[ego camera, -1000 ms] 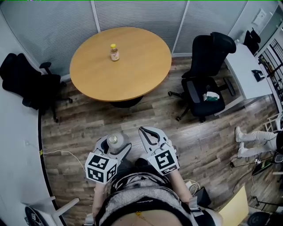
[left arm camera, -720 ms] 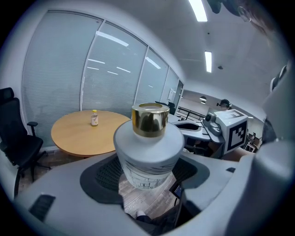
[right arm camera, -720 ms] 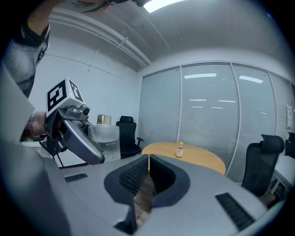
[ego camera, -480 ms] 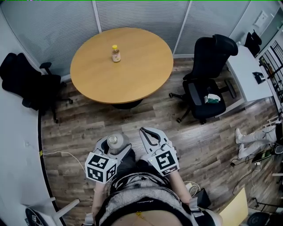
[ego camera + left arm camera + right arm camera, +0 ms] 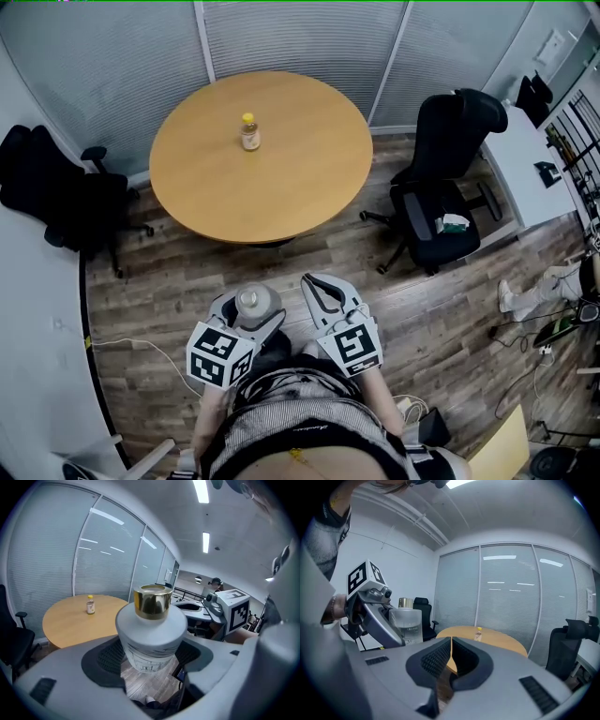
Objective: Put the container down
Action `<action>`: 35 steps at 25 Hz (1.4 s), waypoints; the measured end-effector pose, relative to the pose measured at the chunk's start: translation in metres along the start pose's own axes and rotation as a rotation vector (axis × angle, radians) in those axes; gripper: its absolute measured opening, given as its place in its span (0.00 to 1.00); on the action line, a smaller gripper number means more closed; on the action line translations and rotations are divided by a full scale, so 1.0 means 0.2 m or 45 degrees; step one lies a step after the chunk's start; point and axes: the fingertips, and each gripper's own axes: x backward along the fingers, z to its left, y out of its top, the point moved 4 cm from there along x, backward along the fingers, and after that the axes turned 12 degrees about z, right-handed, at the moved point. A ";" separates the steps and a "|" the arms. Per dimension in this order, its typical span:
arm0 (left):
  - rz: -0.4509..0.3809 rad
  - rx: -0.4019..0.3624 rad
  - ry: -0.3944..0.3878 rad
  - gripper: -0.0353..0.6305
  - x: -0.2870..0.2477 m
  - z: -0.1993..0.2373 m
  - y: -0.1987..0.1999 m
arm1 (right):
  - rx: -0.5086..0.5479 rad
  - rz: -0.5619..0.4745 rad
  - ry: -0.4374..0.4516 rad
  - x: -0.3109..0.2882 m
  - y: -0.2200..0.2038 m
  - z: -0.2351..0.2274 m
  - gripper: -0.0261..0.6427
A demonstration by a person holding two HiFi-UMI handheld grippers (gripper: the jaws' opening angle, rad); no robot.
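while level, left tongs (image 5: 253, 307) round container (image 5: 150, 631)

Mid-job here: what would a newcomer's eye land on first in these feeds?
First, the white container with a gold cap, clamped upright in the left hand-held gripper low in the head view. Beyond it stands a round wooden table, bare except for a small yellow-capped bottle toward its far side. The right hand-held gripper sits beside the left one, shut and empty.
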 end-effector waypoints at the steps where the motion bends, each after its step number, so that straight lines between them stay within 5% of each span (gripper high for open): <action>1: -0.002 -0.002 -0.005 0.56 -0.01 0.02 0.02 | 0.001 0.001 -0.002 -0.02 0.01 -0.01 0.07; 20: -0.009 -0.038 -0.053 0.56 -0.07 0.47 0.18 | 0.016 0.017 -0.030 -0.46 0.21 -0.06 0.07; 35: 0.016 -0.034 -0.056 0.56 0.00 0.68 0.11 | -0.014 0.046 -0.032 -0.65 0.23 0.08 0.07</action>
